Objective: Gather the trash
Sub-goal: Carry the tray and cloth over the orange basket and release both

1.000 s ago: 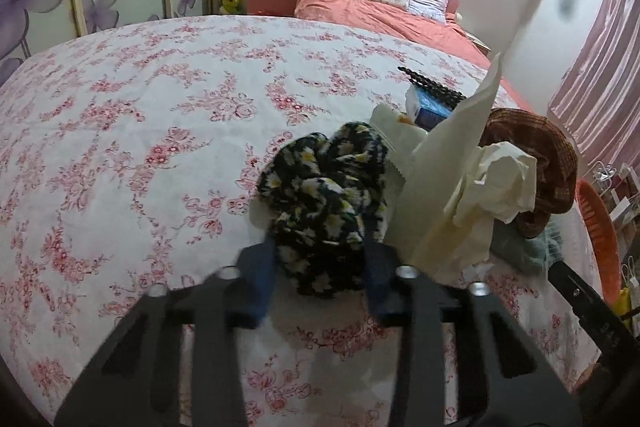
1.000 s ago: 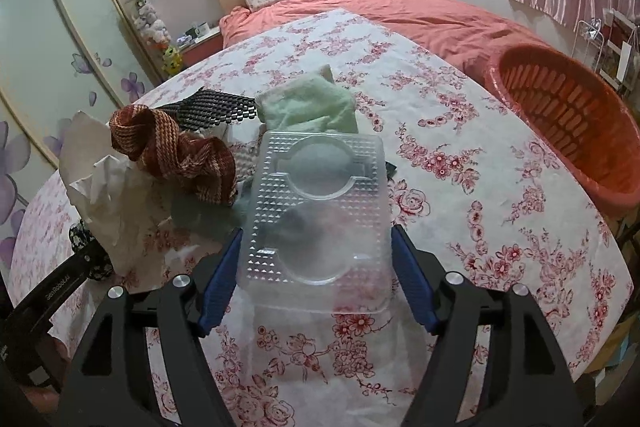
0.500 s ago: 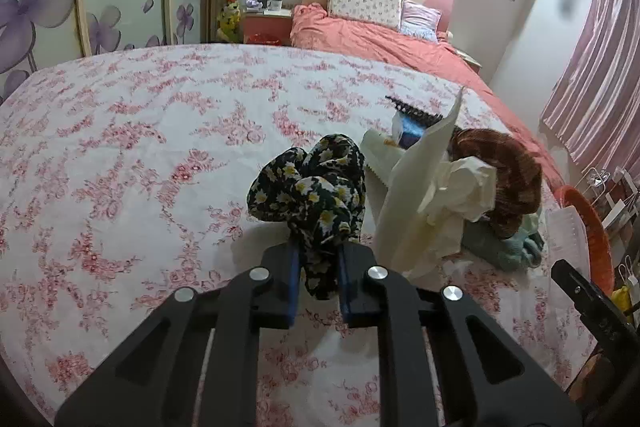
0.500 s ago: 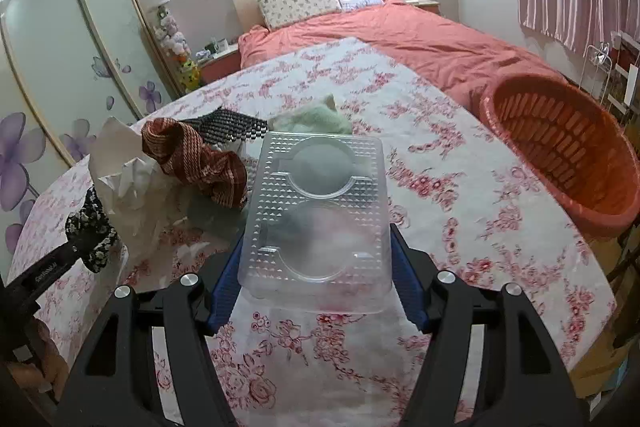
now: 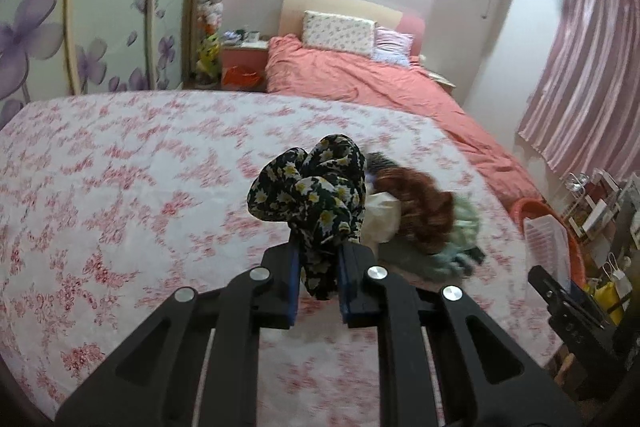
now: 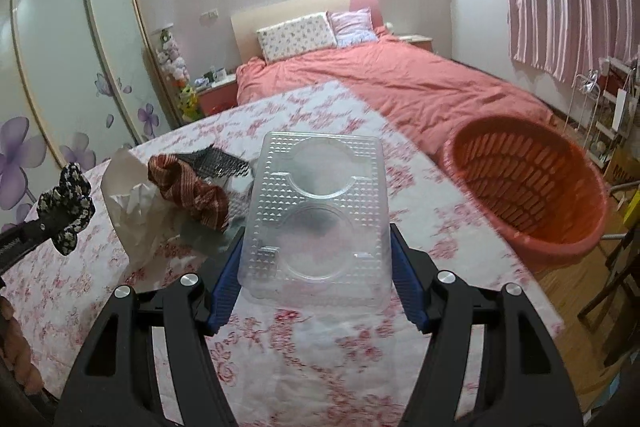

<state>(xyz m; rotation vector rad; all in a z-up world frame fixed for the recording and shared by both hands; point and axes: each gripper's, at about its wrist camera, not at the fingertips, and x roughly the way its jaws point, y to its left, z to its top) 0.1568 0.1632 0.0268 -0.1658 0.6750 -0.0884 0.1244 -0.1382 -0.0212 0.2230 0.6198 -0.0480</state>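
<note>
My left gripper is shut on a black cloth with yellow daisies and holds it above the floral table. The cloth also shows in the right wrist view. My right gripper is shut on a clear plastic blister tray, held above the table. An orange laundry basket stands to the right of the table; it also shows in the left wrist view, with the clear tray in front of it.
On the table lie a white paper bag with tissue, a red-brown striped cloth, a black mesh piece and a pale green cloth. A bed with a pink cover stands behind.
My left gripper closed on the daisy cloth and lifted it off the table. My right gripper rose with the clear tray, and the basket now looks closer on the right.
</note>
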